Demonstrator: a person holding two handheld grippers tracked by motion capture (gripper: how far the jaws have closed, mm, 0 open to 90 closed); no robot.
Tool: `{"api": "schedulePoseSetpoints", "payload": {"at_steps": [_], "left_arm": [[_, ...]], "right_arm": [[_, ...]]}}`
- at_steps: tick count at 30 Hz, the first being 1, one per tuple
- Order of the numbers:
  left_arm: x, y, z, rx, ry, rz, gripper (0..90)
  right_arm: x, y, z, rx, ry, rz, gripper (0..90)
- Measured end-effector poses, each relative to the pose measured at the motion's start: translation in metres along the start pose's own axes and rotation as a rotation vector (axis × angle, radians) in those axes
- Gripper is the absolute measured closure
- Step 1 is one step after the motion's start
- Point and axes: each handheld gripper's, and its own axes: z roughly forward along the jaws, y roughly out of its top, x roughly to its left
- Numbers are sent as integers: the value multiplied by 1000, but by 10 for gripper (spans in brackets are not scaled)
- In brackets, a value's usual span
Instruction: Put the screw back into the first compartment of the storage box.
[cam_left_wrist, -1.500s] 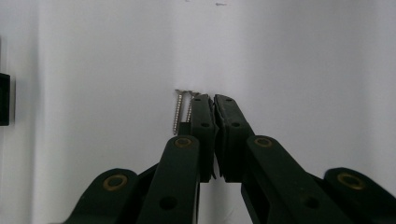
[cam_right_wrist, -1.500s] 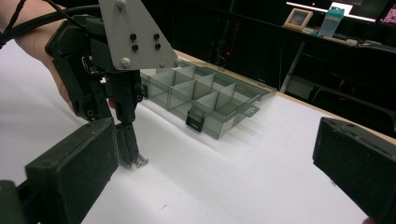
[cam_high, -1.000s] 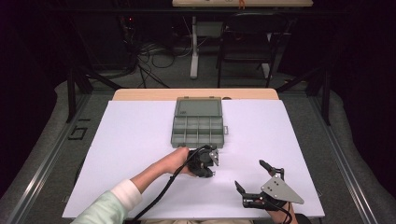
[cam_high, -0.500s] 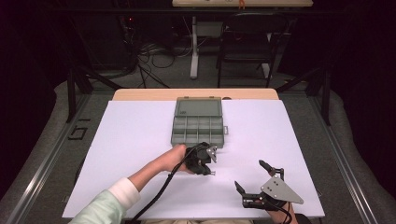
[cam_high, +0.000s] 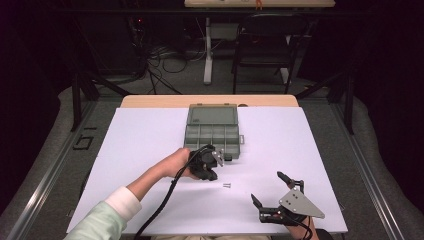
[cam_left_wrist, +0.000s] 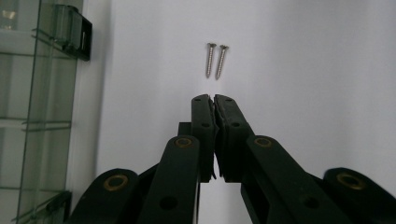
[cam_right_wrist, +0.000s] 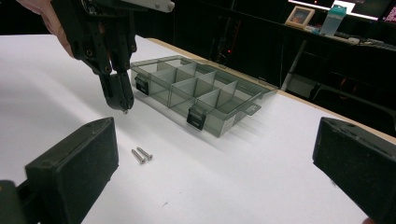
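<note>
Two short silver metal screws (cam_left_wrist: 214, 61) lie side by side on the white table covering (cam_high: 140, 145), heads level with each other, shafts almost parallel and barely apart; in the right gripper view (cam_right_wrist: 141, 154) they rest flat with their heads toward the camera. In the high view they are one small glint (cam_high: 226, 185), roughly at the centre of the sheet's near half.

At about 10 o'clock from the screws hangs the left gripper (cam_high: 214, 162), held in a hand (cam_high: 172, 165) whose pale green sleeve (cam_high: 102, 220) comes in from 7 o'clock. Its black jaws are pressed together; the right gripper view shows a tiny light speck at the very tip, too small to tell what it is. The tip points down at the sheet, clear of the screws and near the box.

At 12 o'clock from the screws sits the clear grey plastic compartment box (cam_high: 213, 134), lid laid open away from the person, its dividers making small cells; two dark latches (cam_right_wrist: 196, 116) mark the near wall.

At 4 o'clock, near the sheet's front edge, is the right gripper (cam_high: 272, 195), its jaws spread wide with nothing between them.

Bare white sheet runs wide toward 9 o'clock and toward 3 o'clock of the box. Beyond the box's far side, a strip of tan wooden table edge (cam_high: 150, 101) shows.
</note>
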Motion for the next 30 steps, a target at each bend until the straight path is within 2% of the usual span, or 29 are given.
{"api": "schedulePoseSetpoints", "payload": {"at_steps": [6, 16, 21, 30], "left_arm": [[6, -5, -8, 23, 10, -2, 870], [20, -17, -27, 14, 53, -50, 869], [28, -23, -37, 26, 71, -67, 869], [46, -33, -50, 30, 107, -123, 869]], "right_arm": [[0, 0, 0, 2, 0, -1, 0], [0, 0, 0, 6, -2, -2, 0], [0, 0, 0, 5, 2, -3, 0], [0, 0, 0, 7, 2, -1, 0]]}}
